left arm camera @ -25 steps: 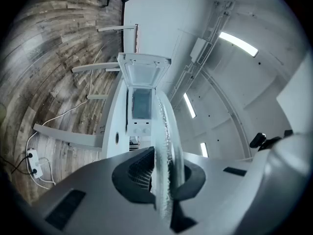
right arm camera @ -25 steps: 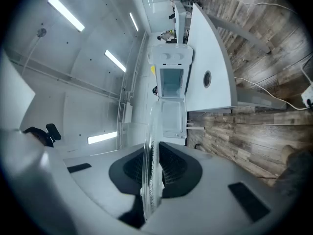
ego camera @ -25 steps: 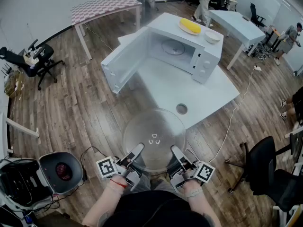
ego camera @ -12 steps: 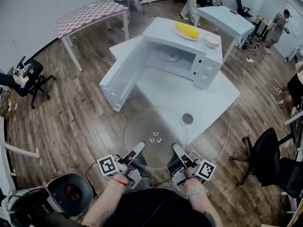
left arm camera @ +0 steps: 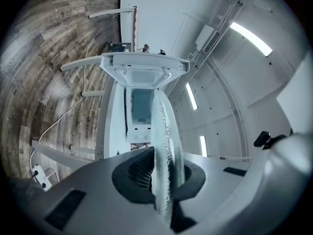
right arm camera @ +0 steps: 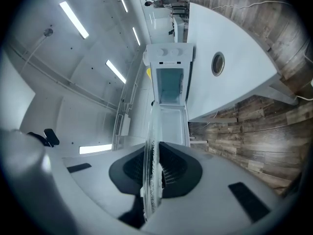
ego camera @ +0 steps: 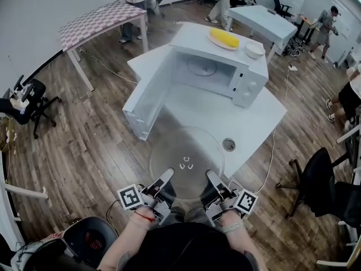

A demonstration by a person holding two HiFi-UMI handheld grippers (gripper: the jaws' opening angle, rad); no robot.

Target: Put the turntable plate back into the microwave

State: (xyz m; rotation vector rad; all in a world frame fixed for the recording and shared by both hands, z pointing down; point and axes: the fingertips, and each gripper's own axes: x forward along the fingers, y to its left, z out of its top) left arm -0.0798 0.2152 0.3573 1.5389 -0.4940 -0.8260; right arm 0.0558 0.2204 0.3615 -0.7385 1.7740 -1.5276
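A clear glass turntable plate [ego camera: 186, 161] is held level in front of me, over the near corner of the white table [ego camera: 256, 117]. My left gripper [ego camera: 164, 180] is shut on its near left rim and my right gripper [ego camera: 211, 180] on its near right rim. In the left gripper view the plate [left arm camera: 164, 151] shows edge-on between the jaws of the left gripper [left arm camera: 157, 182]. The right gripper view shows the same plate [right arm camera: 152, 155], also edge-on, in the right gripper [right arm camera: 155, 179]. The white microwave [ego camera: 223, 66] stands on the table beyond, its door [ego camera: 148, 92] swung open to the left and its cavity [ego camera: 204, 68] bare.
A yellow plate [ego camera: 223, 37] and a white bowl [ego camera: 254, 50] rest on the microwave's top. A round cable hole [ego camera: 229, 144] sits near the table's front edge. Office chairs [ego camera: 318, 185], a patterned table [ego camera: 98, 18] and several people stand around on the wooden floor.
I have stepped nearer to the table, so the microwave and table sit closer. Both grippers keep their hold on the plate at the same height.
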